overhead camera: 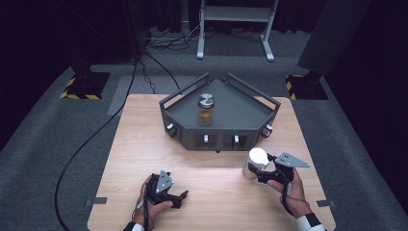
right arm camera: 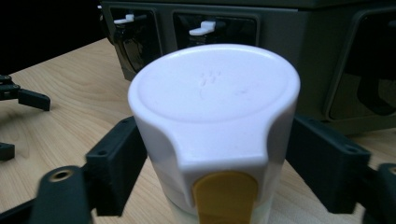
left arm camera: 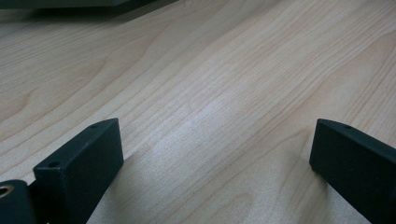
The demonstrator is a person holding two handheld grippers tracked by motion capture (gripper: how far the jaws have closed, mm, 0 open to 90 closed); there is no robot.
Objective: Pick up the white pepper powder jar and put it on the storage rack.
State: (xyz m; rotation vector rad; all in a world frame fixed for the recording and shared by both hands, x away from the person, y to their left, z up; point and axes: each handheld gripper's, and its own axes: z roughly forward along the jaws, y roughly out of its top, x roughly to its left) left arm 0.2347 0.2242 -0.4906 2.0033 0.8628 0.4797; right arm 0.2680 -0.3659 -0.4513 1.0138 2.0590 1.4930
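Right tongs (overhead camera: 256,169) clamped on white-lidded bottle (overhead camera: 255,162), jaws pressing both sides below lid; bottle upright on worktop (overhead camera: 211,163), just in front of grey angular tray (overhead camera: 239,111). Yellow tab under lid (right arm camera: 226,196) faces camera. Left tongs (overhead camera: 179,195) spread wide, empty, low over bare worktop. Brown jar with metal lid (overhead camera: 206,109) stands in tray.

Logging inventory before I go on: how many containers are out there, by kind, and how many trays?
Jar with metal lid, standing in the tray: 1
White-capped container, between the right gripper's jaws on the table: 1
Grey tray: 1
Total: 3
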